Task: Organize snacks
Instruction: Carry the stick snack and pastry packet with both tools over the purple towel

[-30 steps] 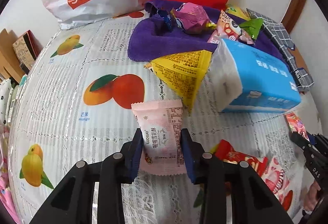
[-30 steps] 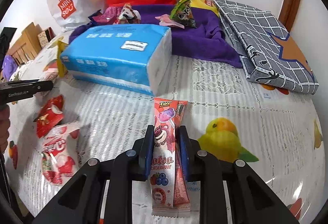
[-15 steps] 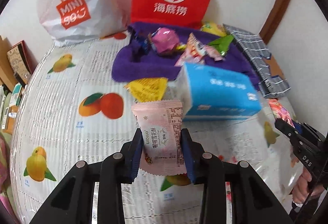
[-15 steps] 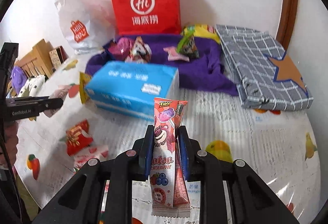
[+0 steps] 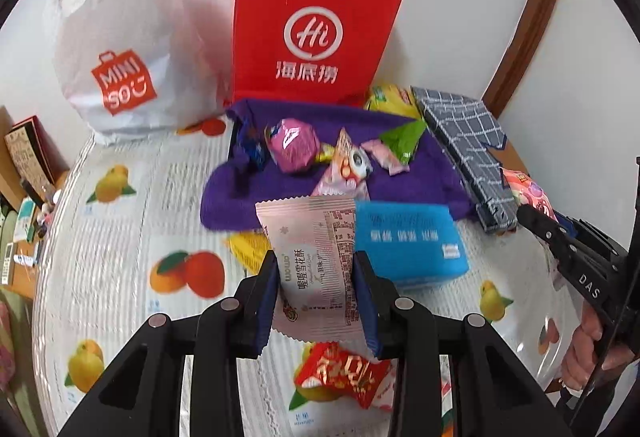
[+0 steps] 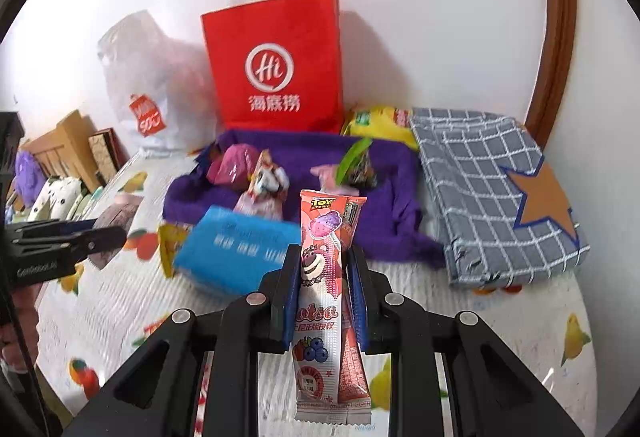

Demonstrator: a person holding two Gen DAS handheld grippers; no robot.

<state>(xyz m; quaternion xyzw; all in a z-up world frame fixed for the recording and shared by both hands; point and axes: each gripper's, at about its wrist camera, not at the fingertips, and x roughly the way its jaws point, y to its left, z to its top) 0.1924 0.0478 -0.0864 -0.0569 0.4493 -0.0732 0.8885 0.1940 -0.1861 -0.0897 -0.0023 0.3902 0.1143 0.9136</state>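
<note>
My left gripper (image 5: 316, 277) is shut on a pale pink snack packet (image 5: 310, 257) held above the table. My right gripper (image 6: 323, 277) is shut on a long red-and-pink candy stick pack (image 6: 326, 277) with a bear print, also lifted off the table. On the purple towel (image 5: 424, 177) at the back lie several snacks: a magenta wrapped one (image 5: 294, 145), a pink triangular pack (image 5: 346, 167), a green triangular pack (image 5: 404, 139). A red snack packet (image 5: 344, 373) lies on the cloth below the left gripper. The right gripper with its pack shows at the left wrist view's right edge.
A red paper bag (image 5: 312, 33) and a white plastic bag (image 5: 116, 49) stand against the wall. A blue tissue pack (image 5: 412, 245) lies in the middle with a yellow packet (image 5: 250, 249) beside it. A grey checked folded cloth (image 6: 496, 193) lies right. Boxes (image 6: 68, 149) stand past the table's left edge.
Both grippers have risen well above the table with their packets still clamped. The table items now look smaller and farther, and the bags at the wall show in full.
</note>
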